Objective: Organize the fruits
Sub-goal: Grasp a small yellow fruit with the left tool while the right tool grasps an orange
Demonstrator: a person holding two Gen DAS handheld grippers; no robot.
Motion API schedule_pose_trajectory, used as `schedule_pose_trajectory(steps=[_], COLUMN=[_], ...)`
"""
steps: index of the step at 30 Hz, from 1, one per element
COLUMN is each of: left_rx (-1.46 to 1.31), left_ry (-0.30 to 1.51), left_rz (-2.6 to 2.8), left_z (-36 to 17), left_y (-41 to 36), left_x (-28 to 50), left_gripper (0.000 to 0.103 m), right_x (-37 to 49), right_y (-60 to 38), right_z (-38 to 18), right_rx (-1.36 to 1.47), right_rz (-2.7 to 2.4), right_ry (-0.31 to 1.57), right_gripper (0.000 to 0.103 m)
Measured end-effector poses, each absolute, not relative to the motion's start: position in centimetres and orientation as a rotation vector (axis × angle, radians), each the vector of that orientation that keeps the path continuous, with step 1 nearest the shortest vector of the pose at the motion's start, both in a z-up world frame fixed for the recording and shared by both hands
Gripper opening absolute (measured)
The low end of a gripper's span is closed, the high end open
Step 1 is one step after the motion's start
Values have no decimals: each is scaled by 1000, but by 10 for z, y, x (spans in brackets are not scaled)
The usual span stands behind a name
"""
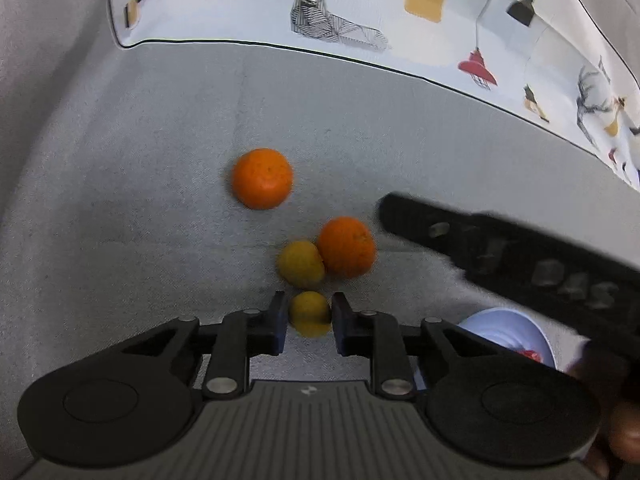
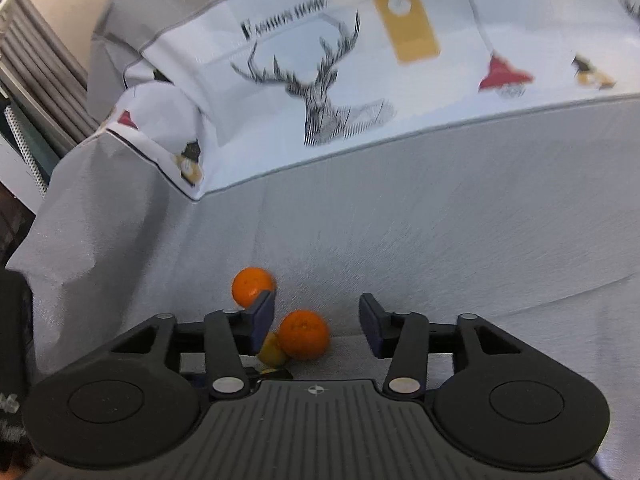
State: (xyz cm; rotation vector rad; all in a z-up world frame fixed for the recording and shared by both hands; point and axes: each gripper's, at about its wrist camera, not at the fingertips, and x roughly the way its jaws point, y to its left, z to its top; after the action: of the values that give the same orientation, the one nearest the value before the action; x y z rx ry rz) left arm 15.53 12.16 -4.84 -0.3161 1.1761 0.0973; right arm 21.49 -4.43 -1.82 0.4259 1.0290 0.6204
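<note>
Down on the grey sofa seat (image 1: 120, 220), the left gripper (image 1: 309, 312) has its jaws a little apart around a small yellow citrus (image 1: 310, 313); whether the pads press on it I cannot tell. Just beyond lie a second yellow citrus (image 1: 301, 263) touching an orange (image 1: 346, 246), and another orange (image 1: 262, 178) apart. The right gripper (image 2: 316, 322) stands half open and empty above the nearer orange. A white bowl (image 1: 508, 330) sits near the seat's front edge. Behind lies a deer-print cushion (image 1: 328, 8)
</note>
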Motion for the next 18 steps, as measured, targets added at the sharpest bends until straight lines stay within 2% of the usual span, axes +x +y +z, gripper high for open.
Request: schedule_pose_trajectory(steps=[8,10,11,18], left_rx=[-329,-327,-328,-320], left_ry=[1176,1176,1176,1172], left_rz=[171,171,172,174], left_z=[-46,-46,-45,-45], left_y=[135,135,135,134], left_x=[153,154,154,155], left_gripper=[25,25,25,25], right_x=[225,225,224,220], right_y=[-16,-14,-14,-23], right_z=[-48,-49,-48,-45], right_rx=[373,371,376,364], right_rz=[654,655,661,628], right_ry=[1134,1128,1123,1092], right_gripper=[55,40,37,36])
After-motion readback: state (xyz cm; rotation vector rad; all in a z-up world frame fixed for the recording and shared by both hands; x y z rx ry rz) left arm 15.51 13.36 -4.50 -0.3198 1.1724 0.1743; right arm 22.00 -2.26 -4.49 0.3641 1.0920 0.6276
